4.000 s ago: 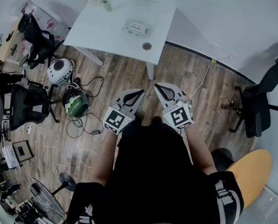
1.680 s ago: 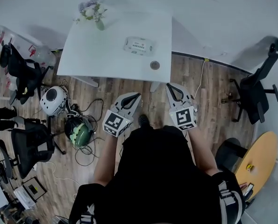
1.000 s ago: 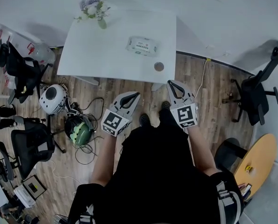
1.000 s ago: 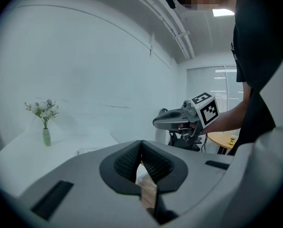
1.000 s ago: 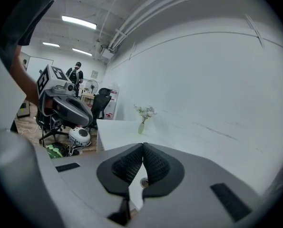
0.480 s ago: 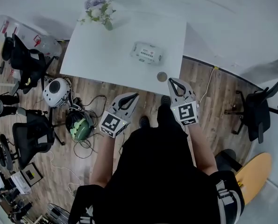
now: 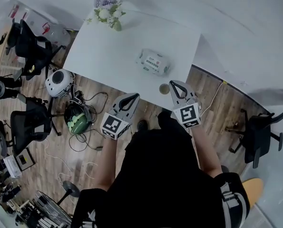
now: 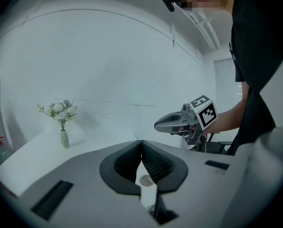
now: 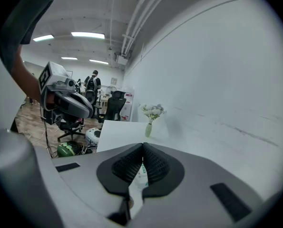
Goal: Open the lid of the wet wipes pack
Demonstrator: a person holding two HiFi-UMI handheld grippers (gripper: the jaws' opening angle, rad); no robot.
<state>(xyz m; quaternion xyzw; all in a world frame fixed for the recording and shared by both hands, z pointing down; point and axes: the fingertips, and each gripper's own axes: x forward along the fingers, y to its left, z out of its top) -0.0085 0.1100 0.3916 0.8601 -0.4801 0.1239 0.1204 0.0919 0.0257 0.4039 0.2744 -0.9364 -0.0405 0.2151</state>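
Observation:
The wet wipes pack [image 7: 153, 62], white with a green label, lies on the white table [image 7: 108, 56] with its lid down. A sliver of the pack [image 9: 141, 173] shows between the jaws in the right gripper view. My left gripper [image 7: 134, 96] is shut and empty, just short of the table's near edge. My right gripper [image 7: 172, 84] is also shut and empty, at the near edge beside a small round disc [image 7: 164, 88]. The pack lies beyond both grippers. In the left gripper view the pads [image 8: 141, 142] meet, and the disc [image 8: 146, 180] shows below them.
A vase of flowers [image 7: 111, 12] stands at the table's far left corner. Left of the table on the wood floor are office chairs [image 7: 29, 42], a white helmet [image 7: 60, 82], a green helmet [image 7: 77, 119] and cables. Another chair [image 7: 255, 134] stands to the right.
The table and the pack have come nearer in the head view. Both grippers, still shut, now reach the table's near edge, the right one beside the round disc.

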